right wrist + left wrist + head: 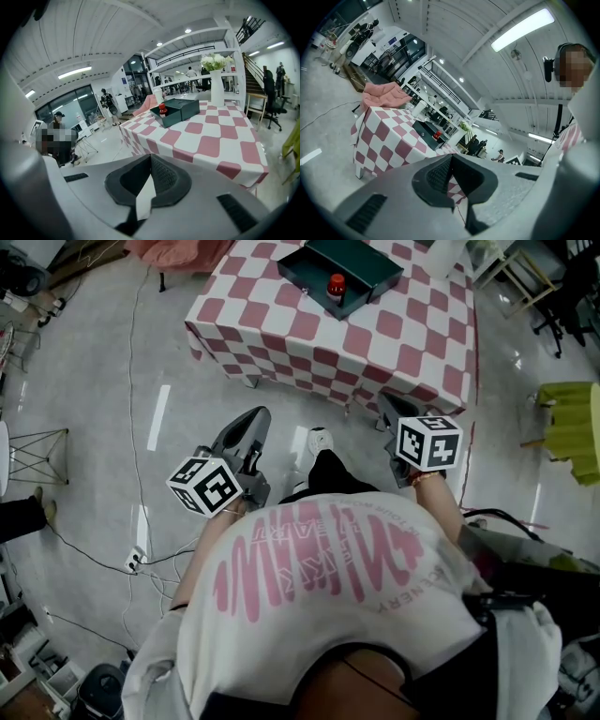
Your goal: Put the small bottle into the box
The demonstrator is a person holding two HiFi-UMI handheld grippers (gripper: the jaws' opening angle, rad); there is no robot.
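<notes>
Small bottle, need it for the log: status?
Left gripper shut, empty. Right gripper shut, empty. Small bottle in box. No obstruction seen.

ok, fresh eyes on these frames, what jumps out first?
The red-and-white checked table at the top of the head view, with an open dark green box on it and a red-capped small bottle inside. Lower in that view, the left gripper and right gripper hang short of the table, both shut and empty, marker cubes on top.
</notes>
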